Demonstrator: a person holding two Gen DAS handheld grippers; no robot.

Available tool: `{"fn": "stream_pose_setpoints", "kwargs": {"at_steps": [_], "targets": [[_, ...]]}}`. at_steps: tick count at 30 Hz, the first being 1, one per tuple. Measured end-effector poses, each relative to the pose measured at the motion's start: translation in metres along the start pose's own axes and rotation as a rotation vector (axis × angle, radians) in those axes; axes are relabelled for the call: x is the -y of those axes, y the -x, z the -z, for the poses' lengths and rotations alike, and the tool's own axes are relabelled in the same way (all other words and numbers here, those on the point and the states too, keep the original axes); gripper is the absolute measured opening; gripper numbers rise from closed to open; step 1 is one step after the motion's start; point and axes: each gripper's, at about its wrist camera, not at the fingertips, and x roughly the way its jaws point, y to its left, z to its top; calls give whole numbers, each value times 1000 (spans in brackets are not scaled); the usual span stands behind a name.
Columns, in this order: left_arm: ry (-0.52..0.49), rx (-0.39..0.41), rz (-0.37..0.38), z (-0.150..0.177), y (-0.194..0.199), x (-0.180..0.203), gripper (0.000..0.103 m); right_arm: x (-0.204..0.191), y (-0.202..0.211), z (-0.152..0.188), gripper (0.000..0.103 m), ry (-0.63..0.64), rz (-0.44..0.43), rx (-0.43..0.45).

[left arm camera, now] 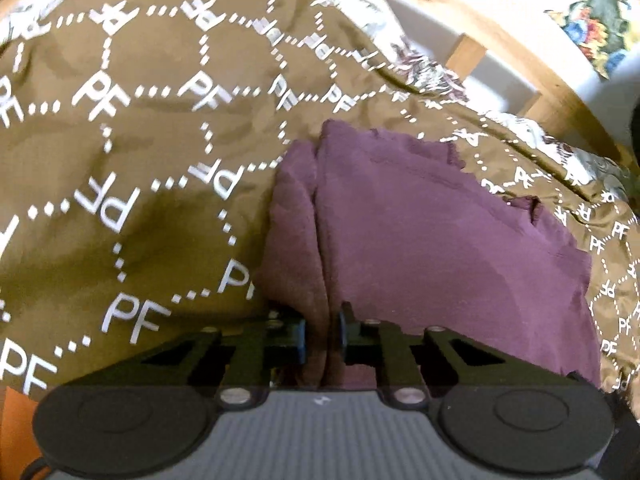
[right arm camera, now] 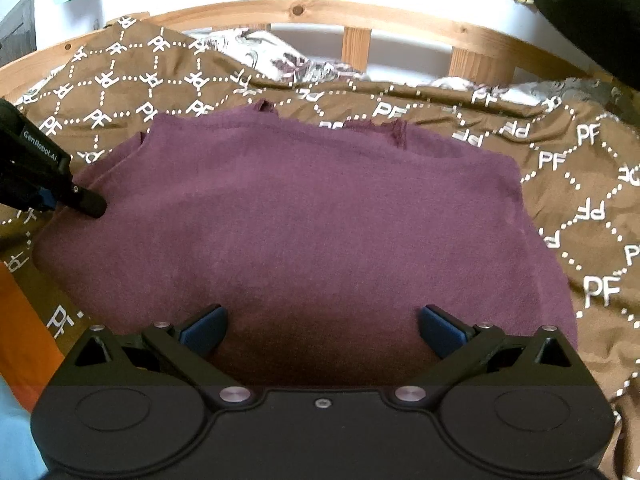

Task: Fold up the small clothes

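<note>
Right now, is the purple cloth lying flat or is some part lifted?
Mostly spread flat on the brown bedcover. Only one edge of the purple cloth is gathered into a ridge, pinched between the left gripper pads.

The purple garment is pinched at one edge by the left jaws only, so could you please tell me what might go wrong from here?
1. The left gripper holds only a bunched ridge of the purple garment, so the cloth may slip out when pulled.
2. The right gripper hangs open above the near edge, so a one-sided lift could fold it crooked.
3. The brown bedspread is wrinkled; the garment may drag it along.
</note>
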Motion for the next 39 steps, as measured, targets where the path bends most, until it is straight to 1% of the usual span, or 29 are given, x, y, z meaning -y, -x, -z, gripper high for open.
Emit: {"fn": "stream_pose_setpoints", "kwargs": {"at_steps": [2, 4, 7, 10, 12, 15, 18, 20, 24, 26, 29, 31, 32, 34, 35, 37, 38, 39], "targets": [[-29, 26, 15, 2, 4, 7, 14, 1, 3, -1, 103, -4, 15, 17], [-44, 48, 48, 0, 8, 15, 13, 5, 6, -3, 103, -12, 22, 24], [-108, 89, 94, -3, 19, 34, 13, 14, 10, -8, 103, -40, 45, 39], [-181, 128, 134, -8, 32, 64, 12, 30, 16, -14, 102, -91, 80, 60], [-221, 140, 149, -11, 37, 86, 12, 45, 22, -19, 102, -136, 117, 79], [-292, 149, 170, -14, 41, 130, 12, 75, 33, -24, 102, -239, 170, 111], [-353, 131, 176, -10, 38, 177, 12, 111, 47, -23, 103, -371, 203, 146], [-392, 110, 188, -1, 30, 206, 12, 131, 56, -21, 102, -440, 223, 165], [-496, 72, 194, 30, 11, 255, 13, 166, 67, -12, 103, -549, 266, 184], [-531, 38, 194, 46, -1, 268, 13, 181, 72, -7, 102, -598, 275, 184], [-543, -5, 190, 62, -15, 277, 15, 199, 76, 2, 103, -658, 293, 181], [-537, -25, 214, 69, -18, 275, 17, 206, 77, 4, 103, -696, 296, 181], [-530, -38, 227, 70, -18, 274, 22, 210, 77, 5, 103, -712, 294, 183], [-526, -53, 256, 72, -15, 269, 55, 215, 79, 7, 103, -731, 293, 187], [-526, -49, 274, 73, -11, 269, 62, 217, 79, 8, 103, -735, 294, 187], [-537, -40, 312, 75, -1, 269, 80, 217, 79, 9, 103, -735, 295, 184], [-548, -39, 341, 77, 6, 270, 85, 217, 79, 9, 102, -732, 295, 182], [-564, -38, 376, 78, 12, 270, 92, 216, 78, 8, 102, -729, 294, 179]]}}
